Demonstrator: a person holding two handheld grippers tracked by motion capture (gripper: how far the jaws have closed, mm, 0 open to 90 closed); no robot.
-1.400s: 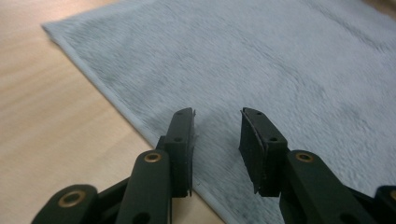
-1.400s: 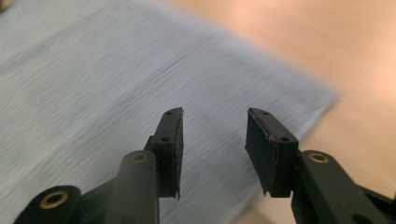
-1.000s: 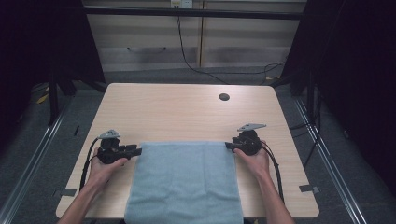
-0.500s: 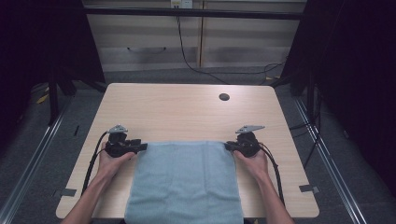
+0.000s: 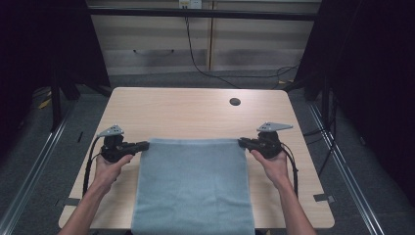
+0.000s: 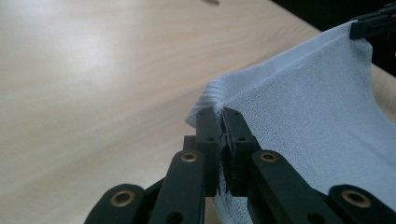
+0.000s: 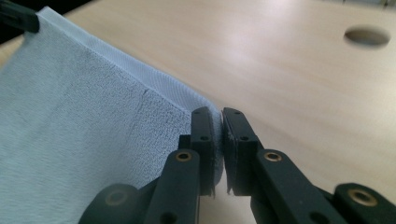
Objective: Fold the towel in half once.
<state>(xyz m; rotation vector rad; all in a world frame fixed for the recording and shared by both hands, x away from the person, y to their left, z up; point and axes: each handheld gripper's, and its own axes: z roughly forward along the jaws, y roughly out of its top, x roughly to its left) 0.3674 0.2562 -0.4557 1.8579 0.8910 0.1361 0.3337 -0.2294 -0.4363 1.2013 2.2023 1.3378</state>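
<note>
A pale blue-grey towel point(image 5: 193, 188) lies spread on the light wooden counter point(image 5: 195, 112), reaching from the middle of the top to the near edge, where it hangs over. Its far edge runs straight and taut between the two claws. In the high view the cloth looks flat and smooth, a plain rectangle with no pattern. Up close in the left gripper view the towel point(image 6: 322, 121) shows a fine looped terry weave with a narrow, flatter woven band along the hem; the corner bunches into small ridges where the pads press it, and the hem rises off the counter toward the far claw. In the right gripper view the towel point(image 7: 79, 135) shows the same ribbed hem band and a short crease just behind the pinched corner.

The left claw point(image 5: 142, 145) has just been closing and is now clamped on the towel's far left corner, the jaws nearly together with only the cloth between them point(image 6: 222, 122). The right claw point(image 5: 243, 142) has likewise just been closing and pinches the far right corner, a thin fold of cloth in the narrow gap point(image 7: 218, 122).

A round cable hole point(image 5: 235, 102) sits in the counter well beyond the towel, toward the far right. No brand, label or writing can be read on the towel, the claws or the counter.
</note>
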